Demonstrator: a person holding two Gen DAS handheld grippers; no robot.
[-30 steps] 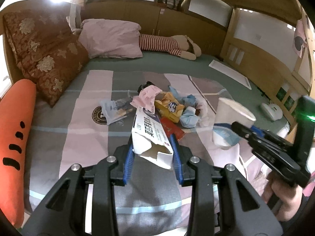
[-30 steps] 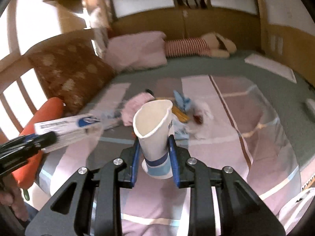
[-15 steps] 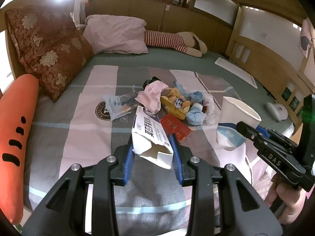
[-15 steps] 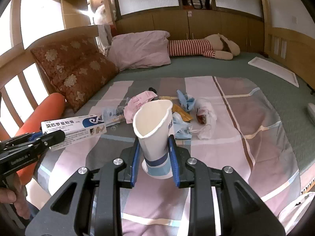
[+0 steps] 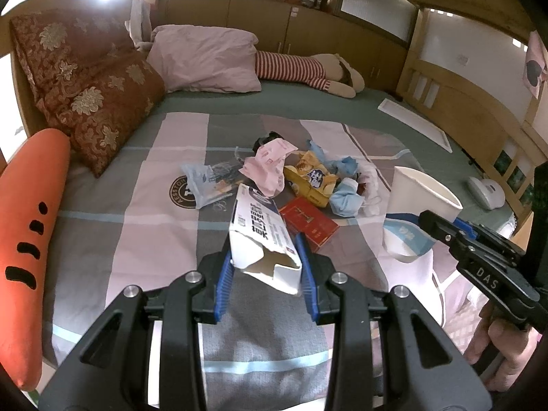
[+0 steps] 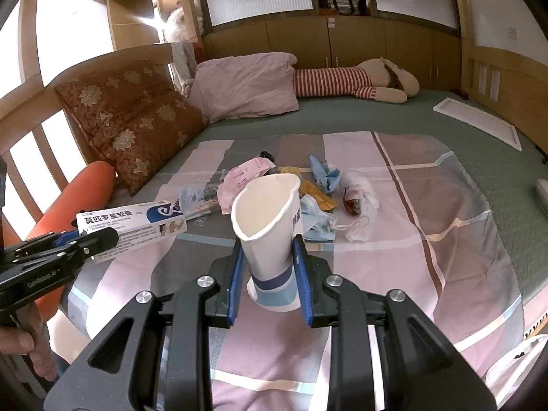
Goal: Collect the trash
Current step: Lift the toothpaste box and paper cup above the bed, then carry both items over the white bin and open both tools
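From the left wrist view, the left tool point(image 5: 265, 267) is clenched on a white cardboard ointment box point(image 5: 262, 236), its torn end flap gaping toward the camera and black Chinese print running along the top face. Beyond it, on the pink-and-grey checked bedspread point(image 5: 164, 226), lies the trash heap: a crumpled pink wrapper point(image 5: 269, 167), a yellow snack packet point(image 5: 311, 179), a flat red carton point(image 5: 310, 222), a blue face mask point(image 5: 346, 198) and a clear plastic bag point(image 5: 205, 185). To the right the right tool point(image 5: 441, 229), stamped "DAS", grips a white paper cup point(image 5: 416, 212) with a blue band.

From the right wrist view, the right tool point(image 6: 269, 270) squeezes the paper cup point(image 6: 269, 226) so its rim is pinched to a heart shape. At left the left tool point(image 6: 85, 241), marked "GenRobot.AI", holds the ointment box point(image 6: 137, 224) level above the bedspread point(image 6: 394, 239); its side reads "莫匹罗星软膏" beside a blue swirl. A crumpled white tissue point(image 6: 359, 195) with a reddish stain lies near the heap.
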